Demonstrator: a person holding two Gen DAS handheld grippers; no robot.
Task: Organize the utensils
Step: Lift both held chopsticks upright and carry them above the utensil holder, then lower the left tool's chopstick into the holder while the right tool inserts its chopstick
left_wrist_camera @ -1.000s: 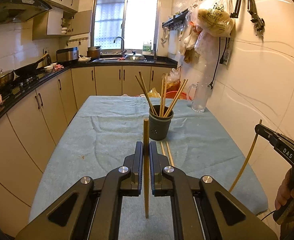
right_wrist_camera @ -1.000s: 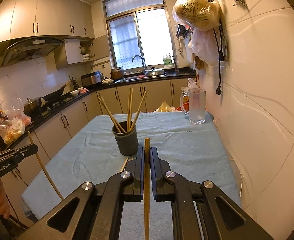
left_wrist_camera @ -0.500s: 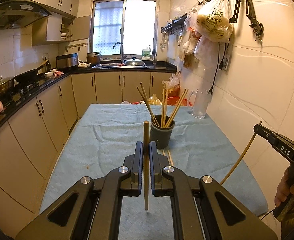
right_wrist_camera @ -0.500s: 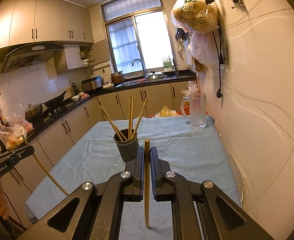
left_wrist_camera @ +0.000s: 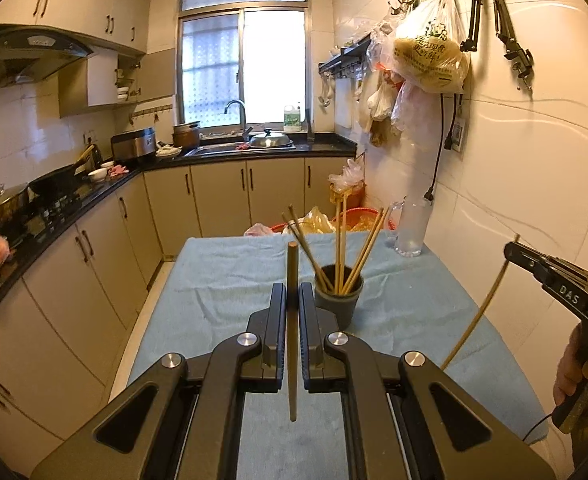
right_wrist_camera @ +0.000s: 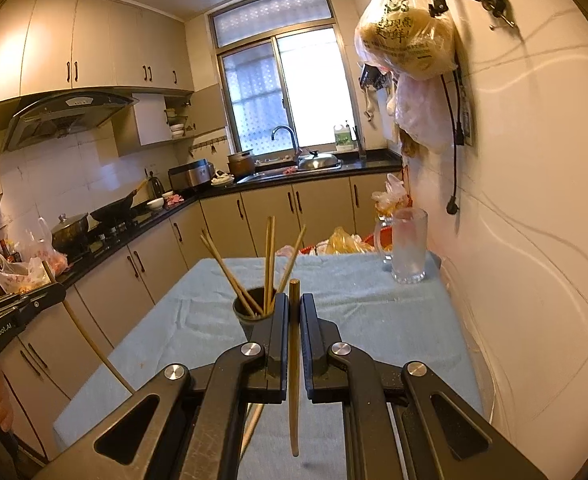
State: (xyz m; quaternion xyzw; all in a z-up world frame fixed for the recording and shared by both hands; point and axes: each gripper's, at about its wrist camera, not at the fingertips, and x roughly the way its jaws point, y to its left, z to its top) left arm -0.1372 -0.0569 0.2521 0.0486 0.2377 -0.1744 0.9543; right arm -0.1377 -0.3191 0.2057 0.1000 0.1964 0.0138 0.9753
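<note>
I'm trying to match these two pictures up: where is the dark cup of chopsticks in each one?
Left wrist view: the dark cup stands just right of centre, beyond the left claw.
Right wrist view: the cup sits left of centre, partly behind the right claw.
Shared landmark: the glass pitcher.

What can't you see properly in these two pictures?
- Left wrist view: the near base of the dark cup hides behind the left gripper.
- Right wrist view: the right gripper covers half the cup; a loose chopstick under it shows only partly.
- Neither view shows inside the cup.
</note>
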